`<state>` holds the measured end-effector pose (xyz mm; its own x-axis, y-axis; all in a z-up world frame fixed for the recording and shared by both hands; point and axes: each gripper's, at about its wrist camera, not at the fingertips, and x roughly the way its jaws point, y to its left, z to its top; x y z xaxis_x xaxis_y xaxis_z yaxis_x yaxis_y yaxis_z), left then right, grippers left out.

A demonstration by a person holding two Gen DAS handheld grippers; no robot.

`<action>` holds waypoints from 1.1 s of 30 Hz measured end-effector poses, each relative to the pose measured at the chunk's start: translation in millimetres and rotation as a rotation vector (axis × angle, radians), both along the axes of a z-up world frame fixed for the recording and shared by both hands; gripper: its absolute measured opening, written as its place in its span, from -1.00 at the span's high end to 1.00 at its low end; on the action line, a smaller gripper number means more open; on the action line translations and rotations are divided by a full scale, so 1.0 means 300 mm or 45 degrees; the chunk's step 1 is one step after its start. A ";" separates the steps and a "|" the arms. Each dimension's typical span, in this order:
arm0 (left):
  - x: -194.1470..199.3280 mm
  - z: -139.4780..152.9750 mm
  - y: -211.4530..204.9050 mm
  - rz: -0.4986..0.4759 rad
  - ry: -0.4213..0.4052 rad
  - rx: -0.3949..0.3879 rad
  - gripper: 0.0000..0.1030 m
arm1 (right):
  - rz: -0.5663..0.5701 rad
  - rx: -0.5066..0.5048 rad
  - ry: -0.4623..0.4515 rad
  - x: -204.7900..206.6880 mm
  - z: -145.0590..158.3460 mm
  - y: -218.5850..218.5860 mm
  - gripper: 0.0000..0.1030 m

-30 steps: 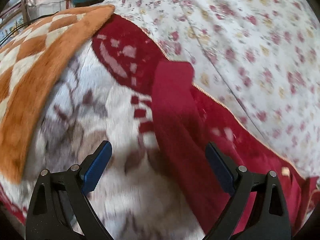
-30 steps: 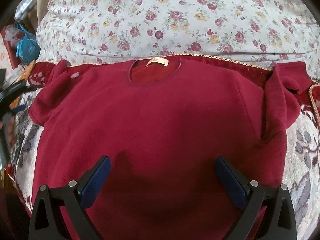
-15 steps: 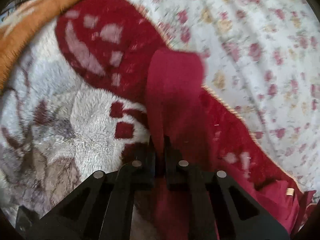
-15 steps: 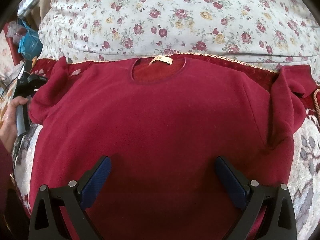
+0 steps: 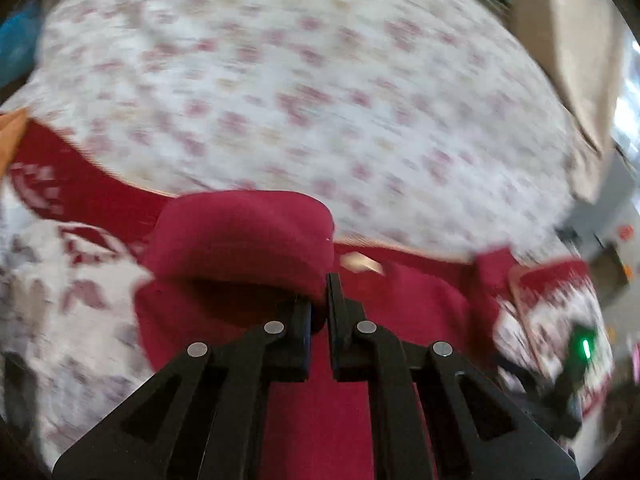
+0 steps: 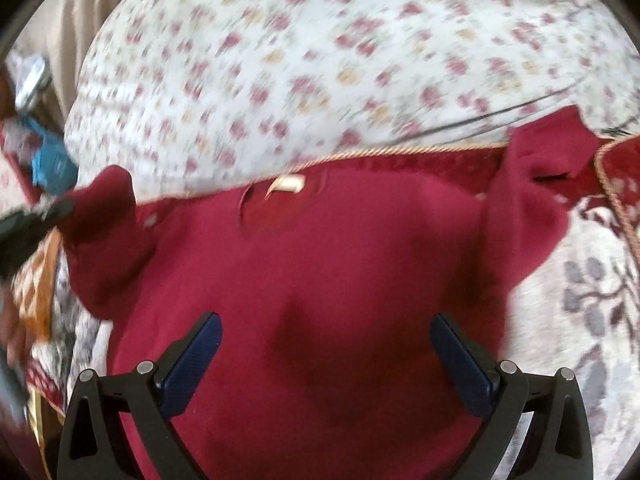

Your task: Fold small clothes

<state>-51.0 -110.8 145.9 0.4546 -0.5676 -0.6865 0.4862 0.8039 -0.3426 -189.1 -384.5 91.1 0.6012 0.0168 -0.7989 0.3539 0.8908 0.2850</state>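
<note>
A dark red sweatshirt lies flat on a patterned blanket, neck and cream label toward the floral pillow. My left gripper is shut on the sweatshirt's left sleeve and holds it lifted and folded over toward the body. In the right wrist view that sleeve is raised at the left edge with the left gripper beside it. My right gripper is open and empty above the sweatshirt's lower middle. The right sleeve lies bunched at the right.
A floral pillow fills the back. A white, grey and red patterned blanket lies under the sweatshirt. An orange checked blanket and a blue bag are at the left. Both views are motion-blurred.
My left gripper shut on the left sleeve, then lifted it and swung right toward the sweatshirt's body. My right gripper stayed open and shifted a little over the sweatshirt.
</note>
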 end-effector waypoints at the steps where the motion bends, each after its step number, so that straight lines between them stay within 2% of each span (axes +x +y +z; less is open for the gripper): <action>1: -0.039 -0.012 -0.050 -0.040 0.016 0.001 0.90 | -0.030 0.007 -0.010 -0.011 0.009 -0.022 -1.00; 5: -0.147 -0.140 -0.209 -0.186 0.141 0.014 0.90 | -0.115 0.046 -0.030 -0.036 0.021 -0.099 -1.00; 7: -0.175 -0.229 -0.254 -0.254 0.261 0.081 0.85 | -0.137 0.037 -0.025 -0.044 0.023 -0.118 -1.00; 8: -0.187 -0.245 -0.257 -0.265 0.285 0.118 0.80 | -0.140 0.034 -0.022 -0.047 0.022 -0.123 -1.00; 10: -0.206 -0.249 -0.229 -0.286 0.300 0.195 0.45 | -0.137 0.036 -0.021 -0.056 0.023 -0.128 -1.00; 11: -0.212 -0.236 -0.207 -0.280 0.285 0.198 0.42 | -0.131 0.035 -0.024 -0.064 0.020 -0.125 -1.00; 12: -0.218 -0.206 -0.161 -0.257 0.248 0.198 0.41 | -0.120 0.037 -0.027 -0.061 0.018 -0.125 -1.00; 14: -0.217 -0.150 -0.059 -0.180 0.161 0.204 0.27 | -0.071 0.041 -0.038 -0.053 0.023 -0.103 -1.00; 16: -0.199 -0.120 0.034 -0.052 0.069 0.238 -0.27 | 0.005 0.047 -0.059 -0.049 0.024 -0.063 -1.00; 17: -0.180 -0.115 0.095 0.073 0.001 0.291 -0.33 | 0.049 0.052 -0.070 -0.040 0.029 -0.034 -1.00; 19: -0.142 -0.139 0.168 0.211 -0.041 0.377 -0.33 | 0.164 0.062 -0.091 -0.003 0.042 0.050 -1.00; 20: -0.124 -0.161 0.185 0.246 -0.023 0.414 -0.33 | 0.204 0.054 -0.088 0.009 0.044 0.085 -1.00; 23: -0.098 -0.228 0.232 0.260 0.070 0.473 -0.33 | 0.341 -0.047 -0.047 0.074 0.045 0.231 -1.00; 25: -0.095 -0.257 0.215 0.248 0.083 0.516 -0.33 | 0.405 -0.085 -0.045 0.127 0.037 0.306 -0.97; 26: -0.088 -0.270 0.197 0.247 0.083 0.535 -0.33 | 0.430 -0.123 -0.024 0.160 0.023 0.340 -0.88; 27: -0.085 -0.282 0.183 0.243 0.080 0.543 -0.33 | 0.437 -0.198 0.028 0.193 -0.002 0.367 -0.70; 28: -0.084 -0.282 0.178 0.238 0.075 0.547 -0.33 | 0.432 -0.280 0.095 0.223 -0.031 0.383 0.08; 29: -0.088 -0.283 0.174 0.235 0.068 0.553 -0.33 | 0.430 -0.306 0.151 0.247 -0.060 0.378 0.64; 31: -0.085 -0.297 0.170 0.235 0.060 0.575 -0.33 | 0.401 -0.181 0.154 0.249 -0.076 0.319 0.71; 33: -0.075 -0.319 0.163 0.239 0.079 0.582 -0.33 | 0.365 -0.163 0.107 0.220 -0.042 0.258 0.76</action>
